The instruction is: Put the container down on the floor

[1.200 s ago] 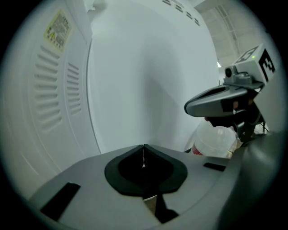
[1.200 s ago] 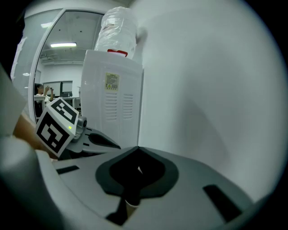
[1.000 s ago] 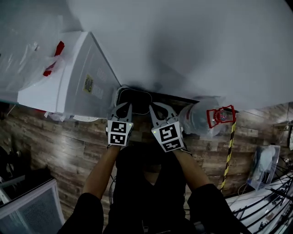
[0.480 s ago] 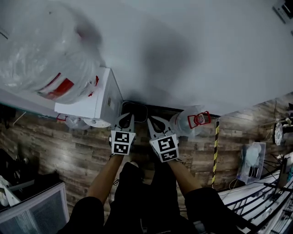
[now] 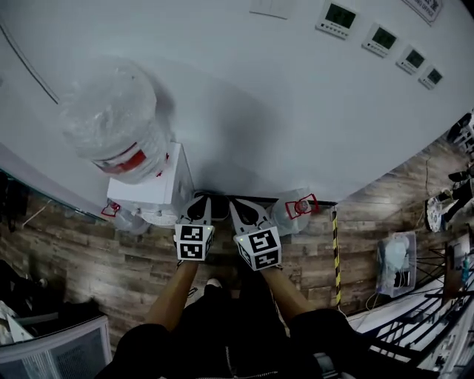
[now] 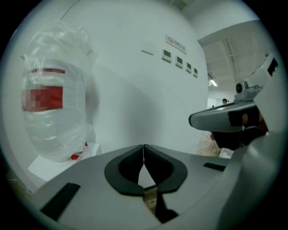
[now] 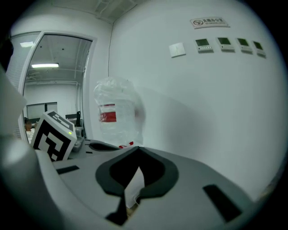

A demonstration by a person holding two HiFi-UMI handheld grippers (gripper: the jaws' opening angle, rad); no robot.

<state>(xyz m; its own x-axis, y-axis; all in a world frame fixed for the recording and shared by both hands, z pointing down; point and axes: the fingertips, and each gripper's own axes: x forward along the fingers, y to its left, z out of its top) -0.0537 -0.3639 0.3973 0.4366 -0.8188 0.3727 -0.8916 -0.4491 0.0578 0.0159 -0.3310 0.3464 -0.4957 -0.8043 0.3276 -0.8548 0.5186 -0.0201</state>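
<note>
Left claw (image 5: 201, 201): closed, the tips meeting with nothing between them; held up in front of the white wall (image 5: 281, 111).
Right claw (image 5: 244, 205): closed too and empty, just beside the left one, both pointing toward the wall.
Container (image 5: 289, 212): a clear water jug with a red handle, lying on the wood floor (image 5: 111, 252) against the foot of the wall, to the right of the right claw in the head view and apart from both claws.
Water dispenser (image 5: 157, 194): a white cabinet standing by the wall on the left side.
Jug on the dispenser (image 5: 115, 122): a large clear bottle wrapped in plastic film with a red label, seated on top of the cabinet.
Wall panels (image 5: 337, 16): a row of small display units high on the wall.
Striped strip (image 5: 335, 252): yellow and black, running across the floor right of the container.
</note>
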